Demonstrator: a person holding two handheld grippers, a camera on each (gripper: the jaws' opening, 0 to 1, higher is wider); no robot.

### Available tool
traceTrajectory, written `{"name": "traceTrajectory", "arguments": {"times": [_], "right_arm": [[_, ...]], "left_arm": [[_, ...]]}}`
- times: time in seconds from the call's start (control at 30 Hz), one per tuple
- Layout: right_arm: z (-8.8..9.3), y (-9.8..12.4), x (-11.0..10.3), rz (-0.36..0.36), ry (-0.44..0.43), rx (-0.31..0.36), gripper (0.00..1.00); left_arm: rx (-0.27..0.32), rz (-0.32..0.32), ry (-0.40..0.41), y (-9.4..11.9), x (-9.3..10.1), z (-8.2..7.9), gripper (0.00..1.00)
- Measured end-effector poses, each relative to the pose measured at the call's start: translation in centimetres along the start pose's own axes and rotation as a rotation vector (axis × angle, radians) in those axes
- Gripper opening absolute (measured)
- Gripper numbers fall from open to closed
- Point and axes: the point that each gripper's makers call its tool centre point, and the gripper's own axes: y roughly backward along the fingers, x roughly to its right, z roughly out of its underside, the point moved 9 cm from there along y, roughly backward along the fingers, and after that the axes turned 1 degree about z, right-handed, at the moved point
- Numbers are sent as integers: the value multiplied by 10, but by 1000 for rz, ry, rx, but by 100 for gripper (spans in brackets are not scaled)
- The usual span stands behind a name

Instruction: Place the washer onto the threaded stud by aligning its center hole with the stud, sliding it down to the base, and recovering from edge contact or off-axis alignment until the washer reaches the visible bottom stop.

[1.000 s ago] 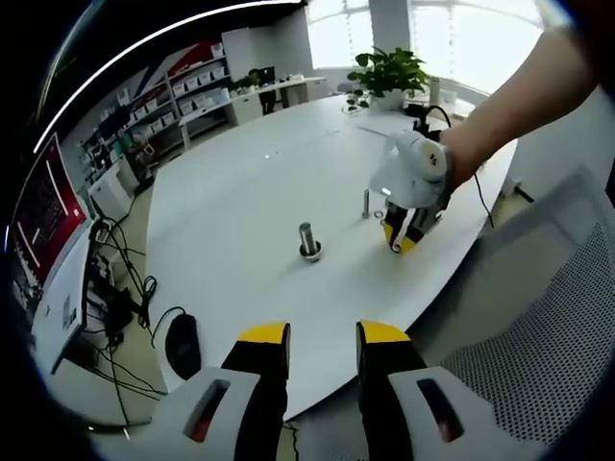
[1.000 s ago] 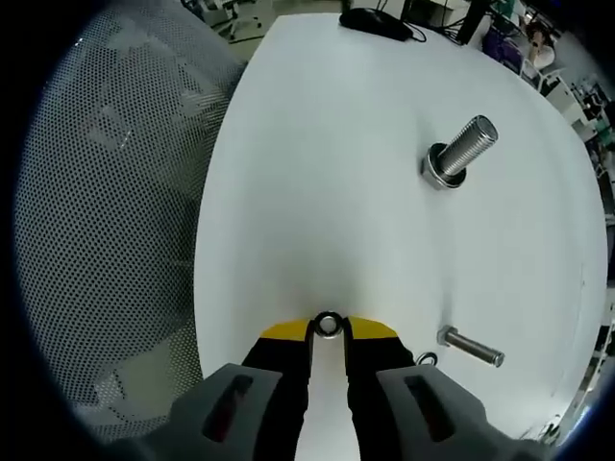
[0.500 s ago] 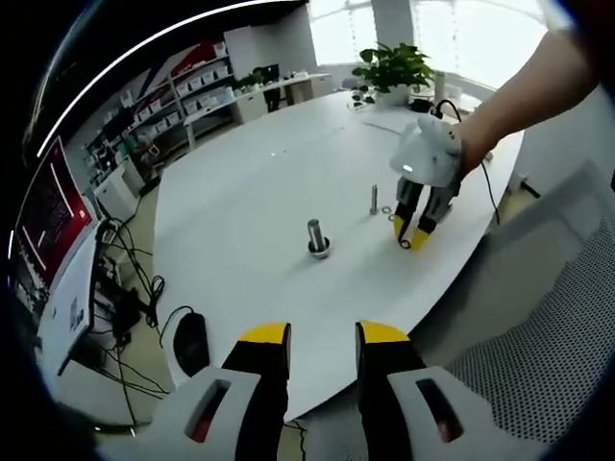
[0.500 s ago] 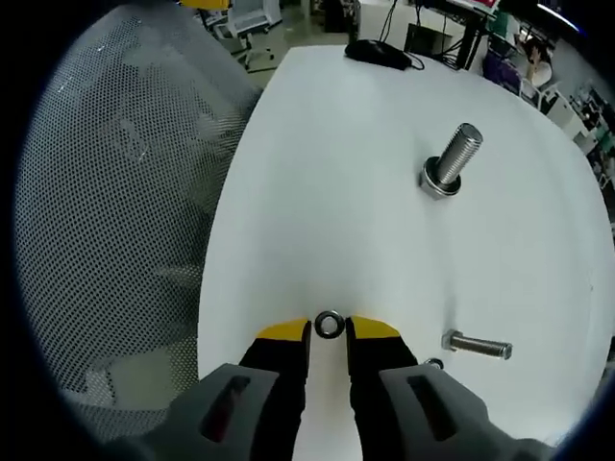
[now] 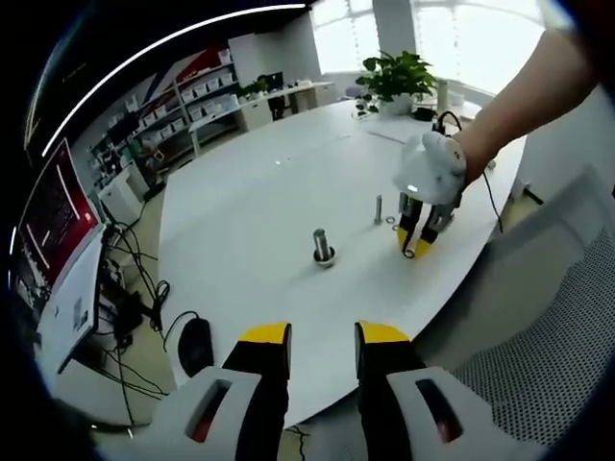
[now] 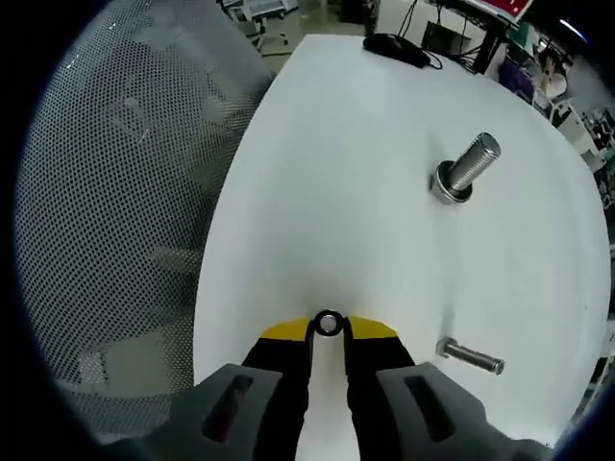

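- The right claw (image 6: 329, 328) has its two yellow-tipped jaws pressed against a small steel washer (image 6: 329, 324), which sits pinched between the tips; from the left gripper view the same claw (image 5: 416, 246) hangs tip-down over the white worktop (image 5: 259, 211), near its edge.
- The left claw (image 5: 322, 336) is held back off the worktop, jaws a little apart with nothing between them.
- Progress, as I judge it: the washer is picked up, but not yet carried to a stud. Aligning the hole, sliding down and seating at the base are all left to do.
- The large threaded stud (image 6: 467, 168) stands upright well apart from the held washer, with a ring already around its foot.
- A smaller, thinner stud (image 6: 470, 355) stands nearer the right claw; in the left gripper view a small ring (image 5: 390, 220) lies just beside it.
- Count: two claws, two studs, one washer in the grip, plus one ring at each stud, so three ring-shaped pieces.
- Which stud is meant I cannot tell.
- A black mouse (image 5: 195, 338) lies on the worktop's near edge.
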Motion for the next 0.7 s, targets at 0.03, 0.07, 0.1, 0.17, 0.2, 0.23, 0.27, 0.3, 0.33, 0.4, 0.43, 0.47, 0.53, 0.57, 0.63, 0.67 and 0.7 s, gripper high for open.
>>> {"name": "traceTrajectory", "arguments": {"times": [0.03,0.07,0.1,0.17,0.2,0.23,0.27,0.3,0.33,0.4,0.43,0.47,0.53,0.57,0.63,0.67,0.7], "right_arm": [[-2,0,0,0,4,-21,15],[-4,-1,0,2,6,-34,15],[-5,-1,-1,8,2,-46,15],[-7,-1,-2,21,-5,-71,14],[-7,-1,-3,30,-18,-76,14],[-6,-1,-3,35,-29,-76,14],[-6,0,-3,40,-43,-69,14],[-5,0,-3,45,-62,-57,14],[-3,0,-3,49,-78,-38,14],[0,1,-3,49,-118,-5,14],[1,1,-3,46,-108,-3,14],[2,2,-3,44,-117,4,14],[3,0,-2,43,-165,12,13],[4,1,-2,47,-183,20,13],[4,4,-3,46,-235,59,13],[4,6,-2,49,-254,69,13],[6,10,0,57,-266,80,13]], "left_arm": [[1,-2,1,0,0,0,24],[0,-3,1,0,0,0,24],[-3,-4,-1,0,0,1,24],[-6,-7,-7,0,0,0,24],[-3,-7,-7,0,0,0,24],[-2,-8,-5,0,-1,-1,24],[-2,-10,-3,0,-1,0,24],[-2,-11,-2,0,-1,0,24],[-1,-10,2,0,-2,0,24],[0,-9,5,0,-2,0,24],[2,-8,7,0,-2,0,24],[6,-4,11,0,-2,0,24],[3,0,12,0,-1,1,24],[1,0,9,0,-1,1,24],[-4,1,6,0,0,1,24],[-5,1,5,0,0,1,24],[-5,2,4,-1,0,1,24]]}}
